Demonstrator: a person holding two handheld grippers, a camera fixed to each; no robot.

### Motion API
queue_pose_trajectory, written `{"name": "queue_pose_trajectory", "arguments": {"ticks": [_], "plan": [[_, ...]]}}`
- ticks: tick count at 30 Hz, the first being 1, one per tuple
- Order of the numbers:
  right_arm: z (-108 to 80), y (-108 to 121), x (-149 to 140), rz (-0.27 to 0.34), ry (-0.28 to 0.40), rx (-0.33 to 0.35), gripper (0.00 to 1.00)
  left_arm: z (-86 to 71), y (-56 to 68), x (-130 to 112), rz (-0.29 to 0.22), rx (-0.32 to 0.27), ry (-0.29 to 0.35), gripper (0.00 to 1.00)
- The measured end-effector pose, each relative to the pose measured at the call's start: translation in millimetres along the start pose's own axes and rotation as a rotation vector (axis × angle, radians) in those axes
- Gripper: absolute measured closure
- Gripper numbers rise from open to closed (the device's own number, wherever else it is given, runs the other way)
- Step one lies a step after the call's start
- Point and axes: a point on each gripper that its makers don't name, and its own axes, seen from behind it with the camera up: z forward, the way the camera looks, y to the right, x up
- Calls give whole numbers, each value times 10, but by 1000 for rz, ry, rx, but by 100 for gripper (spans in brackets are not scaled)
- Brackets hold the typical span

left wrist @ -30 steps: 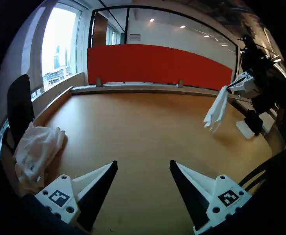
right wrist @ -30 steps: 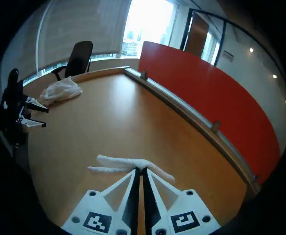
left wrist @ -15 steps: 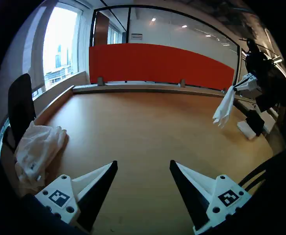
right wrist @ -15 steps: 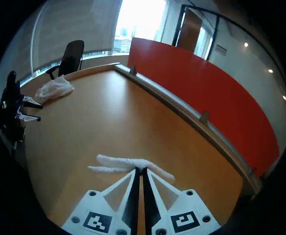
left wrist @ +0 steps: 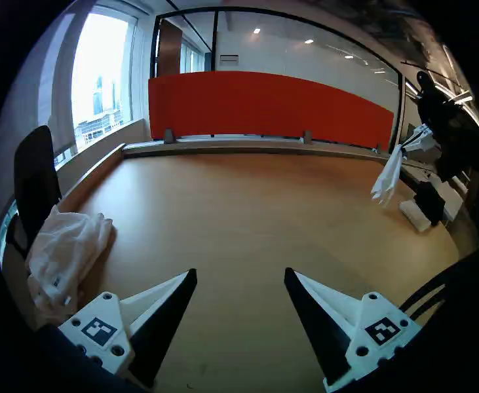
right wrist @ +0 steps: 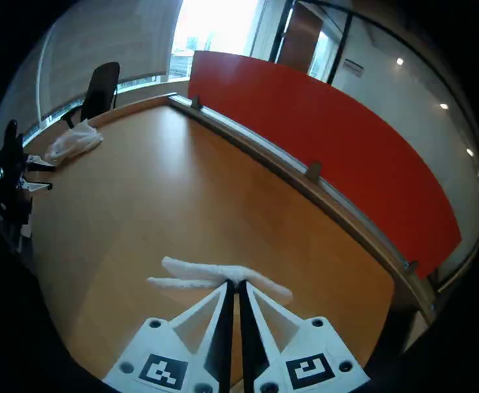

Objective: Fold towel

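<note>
Towel [right wrist: 200, 270] half behind right claw [right wrist: 238, 283]

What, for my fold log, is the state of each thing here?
towel: bunched, hanging clear of the table
right gripper: shut on the towel
left gripper: open, empty, over the table
white heap: crumpled, lying at the table's edge
chair: upright, beside the white heap
</note>
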Motion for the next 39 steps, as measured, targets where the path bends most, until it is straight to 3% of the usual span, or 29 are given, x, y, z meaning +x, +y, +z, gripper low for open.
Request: {"name": "queue_pose_trajectory", "arguments": {"ticks": [8, 24, 39], "plan": [[-102, 345, -265, 39, -41, -43, 95, 17, -21, 59, 2, 11, -1, 1], [-331, 904, -673, 73, -110, -122, 95, 38, 81, 88, 24, 3, -10, 1], [-487, 1118, -958, 97, -155, -160, 95, 43, 137, 99, 36, -4, -15, 1]]}}
